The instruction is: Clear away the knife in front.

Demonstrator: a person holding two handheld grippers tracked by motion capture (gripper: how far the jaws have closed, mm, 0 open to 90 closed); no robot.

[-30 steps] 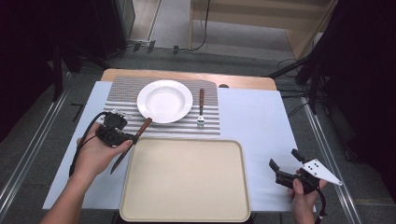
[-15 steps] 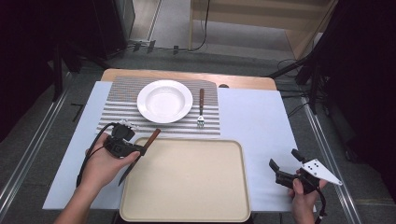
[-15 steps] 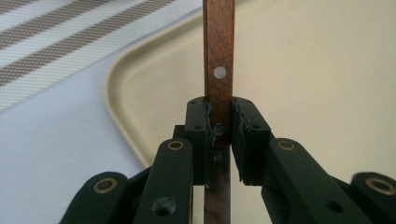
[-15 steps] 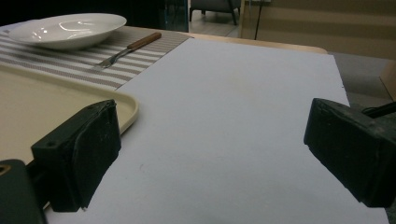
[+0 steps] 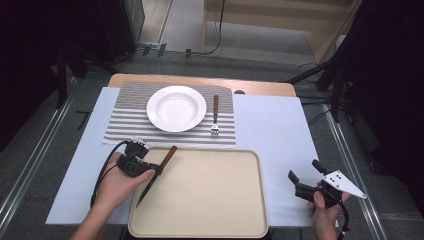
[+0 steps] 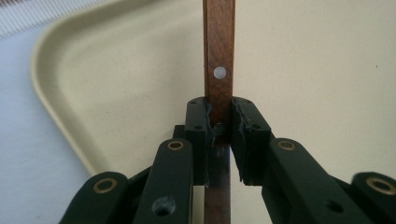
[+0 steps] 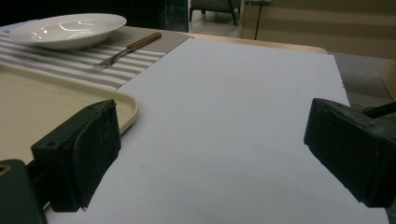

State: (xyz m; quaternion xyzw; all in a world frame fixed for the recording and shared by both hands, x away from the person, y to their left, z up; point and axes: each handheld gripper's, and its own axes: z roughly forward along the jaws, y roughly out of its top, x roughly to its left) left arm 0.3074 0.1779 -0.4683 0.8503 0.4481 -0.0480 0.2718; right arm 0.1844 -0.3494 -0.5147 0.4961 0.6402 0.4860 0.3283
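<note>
A knife with a brown wooden handle [image 5: 168, 154] and a dark blade lies slanted across the left rim of the beige tray [image 5: 215, 200]. My left gripper [image 5: 155, 171] is shut on it where handle meets blade. In the left gripper view the pads [image 6: 246, 126] clamp the wooden handle [image 6: 218, 56] above the tray [image 6: 116, 70]. My right gripper [image 5: 304, 170] rests open at the table's right front, nothing between its jaws. Its own view has the right gripper [image 7: 224, 154] over bare white tabletop.
A white plate [image 5: 176, 108] and a wooden-handled fork [image 5: 215, 116] lie on a striped placemat [image 5: 125, 120] behind the tray. The right gripper view has the plate [image 7: 70, 28], the fork [image 7: 128, 49] and the tray corner [image 7: 126, 105] at its left. Dark floor surrounds the table.
My left hand has carried the knife nearer and rightward, down from the placemat's front edge to the tray's left rim. The right gripper has not moved.
</note>
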